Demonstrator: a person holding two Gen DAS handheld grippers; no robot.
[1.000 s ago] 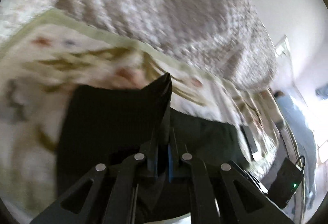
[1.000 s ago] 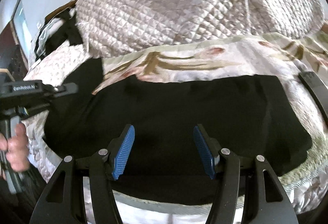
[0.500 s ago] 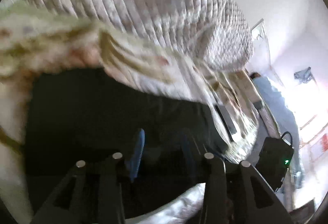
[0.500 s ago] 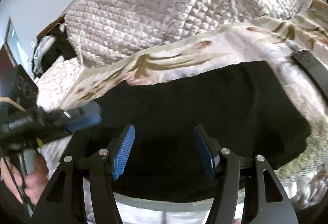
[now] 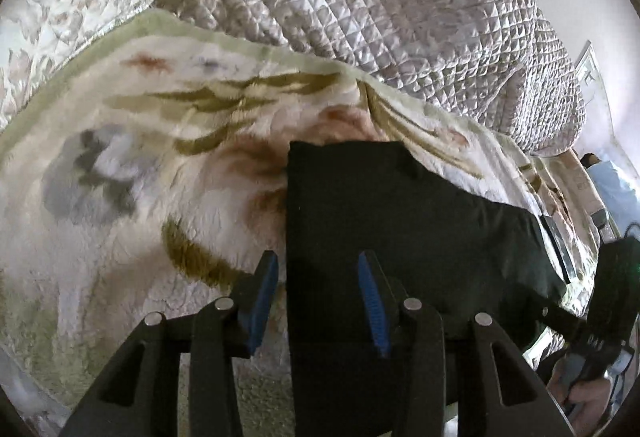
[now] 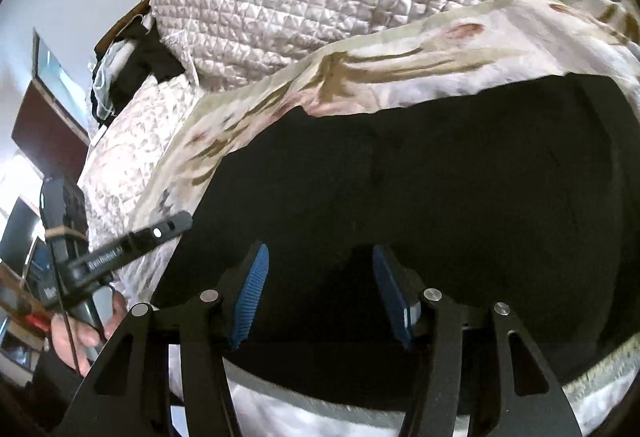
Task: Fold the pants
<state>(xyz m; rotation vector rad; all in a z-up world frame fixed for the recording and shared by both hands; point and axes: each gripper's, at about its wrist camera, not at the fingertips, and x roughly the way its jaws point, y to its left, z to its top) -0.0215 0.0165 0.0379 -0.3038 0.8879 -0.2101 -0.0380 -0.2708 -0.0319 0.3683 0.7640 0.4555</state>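
Two tongs: left tongs and right tongs both released, empty.
Pants: black folded cloth pants at 12 o'clock of each, on floral fleece blanket.

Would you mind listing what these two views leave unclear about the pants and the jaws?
- Pants, right wrist view: near edge hidden behind the right gripper; right side cut off by the lens rim.
- Pants, left wrist view: fold layers unreadable, fabric uniformly dark.
- Left gripper: contact with the blanket unclear.
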